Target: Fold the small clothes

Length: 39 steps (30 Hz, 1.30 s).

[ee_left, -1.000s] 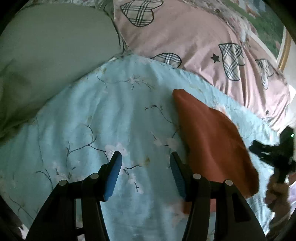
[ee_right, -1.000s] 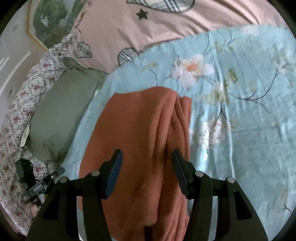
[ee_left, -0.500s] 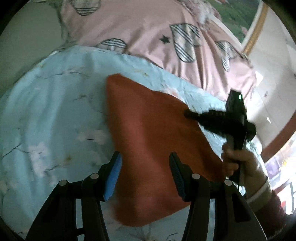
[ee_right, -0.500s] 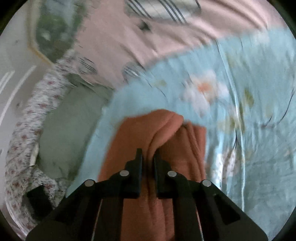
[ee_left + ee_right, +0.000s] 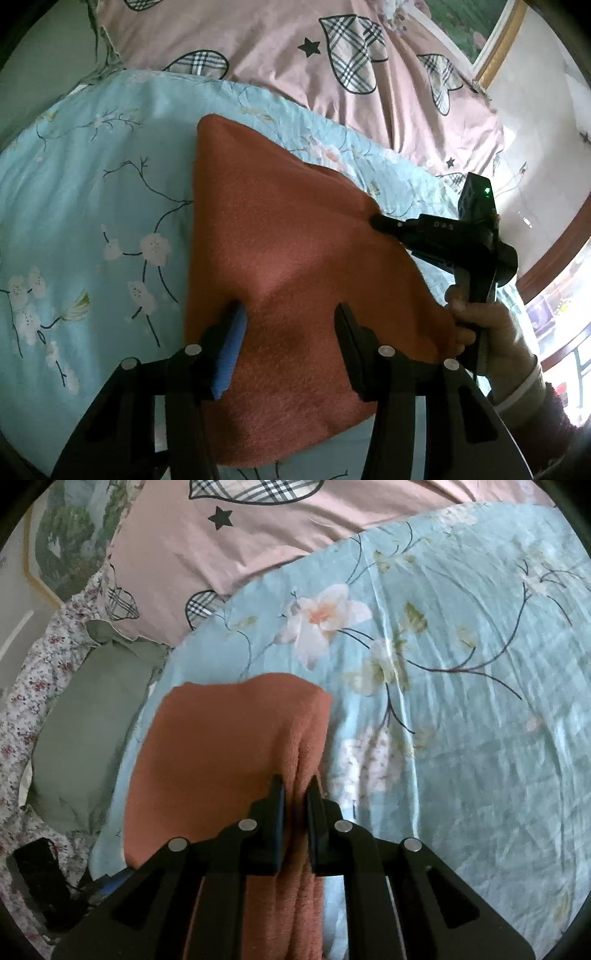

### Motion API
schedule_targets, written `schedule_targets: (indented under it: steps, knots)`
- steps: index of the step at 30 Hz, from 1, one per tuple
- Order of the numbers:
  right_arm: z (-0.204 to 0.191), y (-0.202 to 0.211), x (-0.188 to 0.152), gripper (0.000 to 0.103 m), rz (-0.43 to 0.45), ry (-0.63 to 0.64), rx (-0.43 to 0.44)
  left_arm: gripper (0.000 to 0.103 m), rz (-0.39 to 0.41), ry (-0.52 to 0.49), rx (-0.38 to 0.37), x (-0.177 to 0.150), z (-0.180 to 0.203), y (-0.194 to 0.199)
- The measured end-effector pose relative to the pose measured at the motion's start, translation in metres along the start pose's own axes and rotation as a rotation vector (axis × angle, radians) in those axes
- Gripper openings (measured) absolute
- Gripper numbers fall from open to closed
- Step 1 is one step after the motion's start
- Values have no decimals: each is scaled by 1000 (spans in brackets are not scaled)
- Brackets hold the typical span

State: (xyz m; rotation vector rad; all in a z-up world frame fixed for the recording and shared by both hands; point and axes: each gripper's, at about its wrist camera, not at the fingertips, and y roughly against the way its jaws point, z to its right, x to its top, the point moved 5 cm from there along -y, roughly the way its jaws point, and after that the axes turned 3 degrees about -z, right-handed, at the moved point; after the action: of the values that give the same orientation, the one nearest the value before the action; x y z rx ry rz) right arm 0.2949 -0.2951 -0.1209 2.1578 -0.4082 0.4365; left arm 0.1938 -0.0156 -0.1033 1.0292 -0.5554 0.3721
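A rust-orange folded cloth [image 5: 288, 258] lies on a light blue flowered bedsheet [image 5: 92, 184]. My left gripper [image 5: 290, 317] is open, its fingers spread over the near part of the cloth. My right gripper [image 5: 295, 786] is shut on the cloth's layered right edge [image 5: 306, 746]. In the left wrist view the right gripper [image 5: 376, 223] shows at the cloth's right side, held by a hand [image 5: 487, 325]. The cloth also shows in the right wrist view [image 5: 221, 746].
A pink pillow with plaid hearts [image 5: 332, 55] lies behind the sheet. A grey-green pillow [image 5: 85, 720] sits at the left in the right wrist view, on a small-flower fabric [image 5: 22, 686]. A framed picture [image 5: 62, 535] hangs on the wall.
My right gripper closed on the cloth's right edge. My left gripper moved right, from over the bare sheet to over the cloth, and stayed open.
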Motion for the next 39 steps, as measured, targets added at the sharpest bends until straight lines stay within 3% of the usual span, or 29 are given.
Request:
schedule_targets:
  steps: [3, 6, 9, 12, 14, 15, 20, 24, 27, 30, 37, 39]
  knots:
    - [-1, -1, 0, 13, -4, 7, -19, 49, -9, -20, 23, -1, 2, -6]
    - [-2, 6, 3, 23, -4, -13, -37, 49, -9, -33, 44, -3, 4, -10]
    - [-16, 35, 5, 23, 63, 10, -78, 49, -9, -27, 44, -4, 3, -9]
    - [-50, 57, 2, 26, 106, 54, 21, 50, -16, -18, 21, -3, 3, -4]
    - [-69, 48, -6, 37, 51, 97, 88, 50, -20, -14, 17, -4, 1, -5]
    - [-75, 39, -11, 39, 22, 111, 78, 49, -21, -12, 18, -4, 2, -5]
    - [-57, 8, -19, 39, -37, 66, 24, 50, 1, 18, -13, 15, 5, 3]
    - [-26, 0, -23, 24, -34, 9, -27, 49, 14, 30, -1, 44, 1, -4]
    - [-19, 5, -22, 22, -36, -21, -16, 35, -56, 54, 34, 54, -14, -34]
    - [-27, 17, -27, 25, -30, 6, -13, 29, -81, 59, 30, 54, -24, -47]
    - [-65, 66, -69, 32, 13, 104, 34, 33, -29, 35, 18, 31, -12, -5]
    - [-61, 68, -91, 32, 0, 109, -1, 34, -19, 29, 2, 18, -6, 9]
